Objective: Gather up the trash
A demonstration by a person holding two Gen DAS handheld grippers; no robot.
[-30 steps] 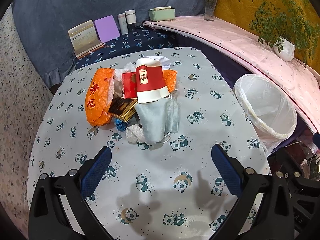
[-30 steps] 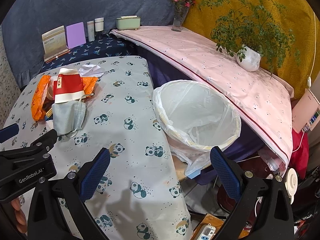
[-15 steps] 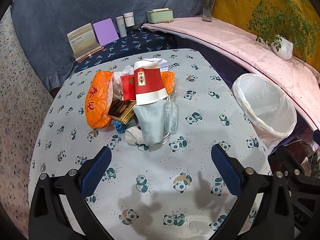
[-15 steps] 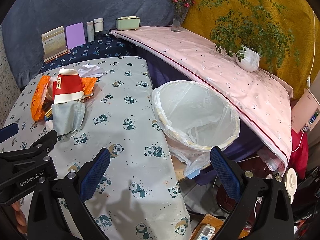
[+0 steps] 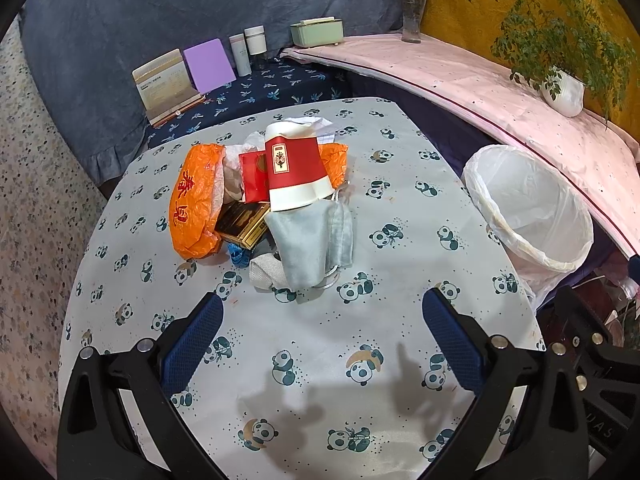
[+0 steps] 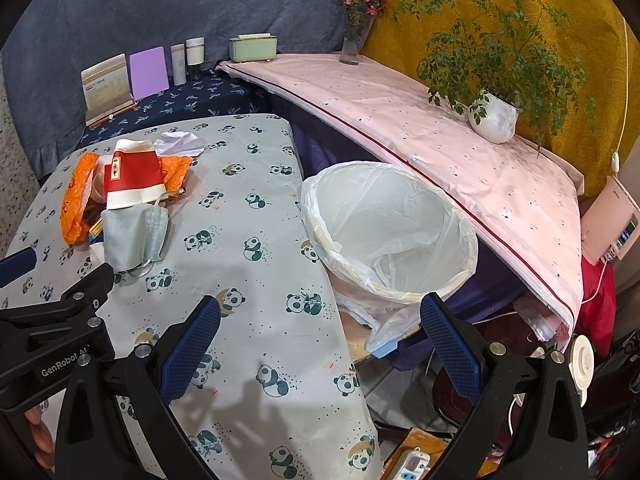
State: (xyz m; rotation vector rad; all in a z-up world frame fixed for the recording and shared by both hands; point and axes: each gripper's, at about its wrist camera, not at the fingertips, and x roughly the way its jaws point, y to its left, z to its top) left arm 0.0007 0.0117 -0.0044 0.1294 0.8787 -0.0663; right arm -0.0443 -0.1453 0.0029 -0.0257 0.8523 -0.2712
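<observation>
A pile of trash lies on the panda-print table [image 5: 360, 392]: a red and white paper cup [image 5: 296, 168] on its side, an orange plastic bag [image 5: 192, 204], a red packet [image 5: 253, 176], a dark gold box [image 5: 242, 224], a grey face mask [image 5: 310, 244] and crumpled white paper [image 5: 316, 123]. The pile also shows in the right wrist view, with the cup [image 6: 134, 178] and mask [image 6: 134, 236]. A bin lined with a white bag [image 6: 384, 232] stands off the table's right edge. My left gripper [image 5: 322, 344] is open and empty, short of the pile. My right gripper [image 6: 320, 344] is open and empty near the bin.
A pink-covered ledge [image 6: 420, 120] runs behind the bin with a potted plant [image 6: 494, 118], a flower vase [image 6: 354, 46] and a green box [image 6: 253, 47]. A card stand, purple card [image 5: 208, 65] and two bottles stand at the back. A power strip [image 6: 412, 462] lies on the floor.
The left gripper has drawn back and risen slightly, so the pile looks a little farther. The right gripper has barely moved. Both stay open.
</observation>
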